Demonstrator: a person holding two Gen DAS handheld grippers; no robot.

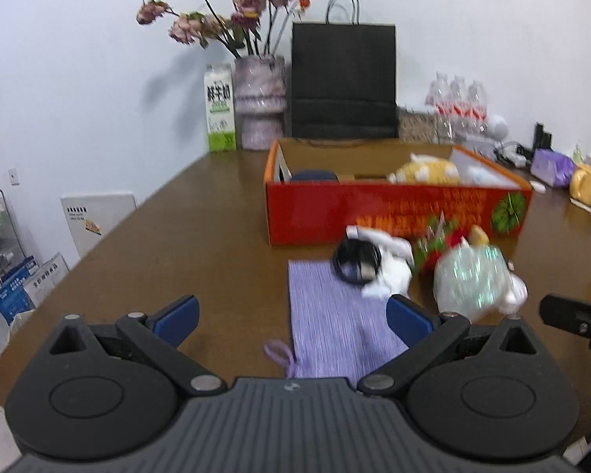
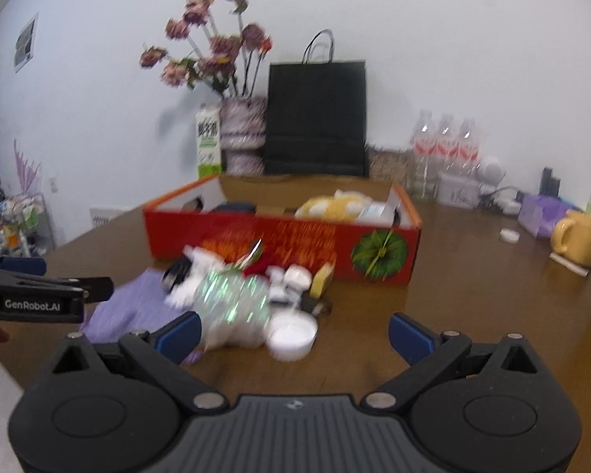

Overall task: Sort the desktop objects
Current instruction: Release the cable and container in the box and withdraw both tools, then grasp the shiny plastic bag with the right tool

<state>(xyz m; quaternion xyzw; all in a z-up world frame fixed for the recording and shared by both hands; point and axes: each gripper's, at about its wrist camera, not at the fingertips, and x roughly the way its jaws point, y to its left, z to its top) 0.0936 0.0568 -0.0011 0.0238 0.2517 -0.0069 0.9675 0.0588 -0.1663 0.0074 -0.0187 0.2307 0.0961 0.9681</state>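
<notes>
The left gripper (image 1: 291, 319), black with blue pads, is hanging wide open over the near end of a long purple woven cloth (image 1: 327, 315) and is holding nothing. The right gripper (image 2: 293, 335), the same kind, is also spreading its blue pads wide and is holding nothing. Just in front of it, a little to the left of its middle, a shiny see-through crinkly bag (image 2: 232, 303) is lying on the brown wooden table (image 2: 453, 307), and a small round white tub (image 2: 292, 335) is sitting right between the open pads. From the left gripper, that same bag (image 1: 471, 278) is lying ahead and off to the right, so the right hand looks nearer to the pile. The purple cloth is running with its long side pointing away from the left gripper toward the big open orange-red cardboard box (image 1: 394, 213), which is sitting just behind the pile. A yellow soft toy (image 1: 425, 171) is already lying inside the box. A white soft thing with a black ring on it (image 1: 370, 264) is resting on the far end of the cloth. The pile is looking very smeary in both views, so the small red, green and yellow bits in it are too hard to name. The near wall is hiding most of the inside of the box. The near end of the cloth is going out of sight under the left gripper's body.
</notes>
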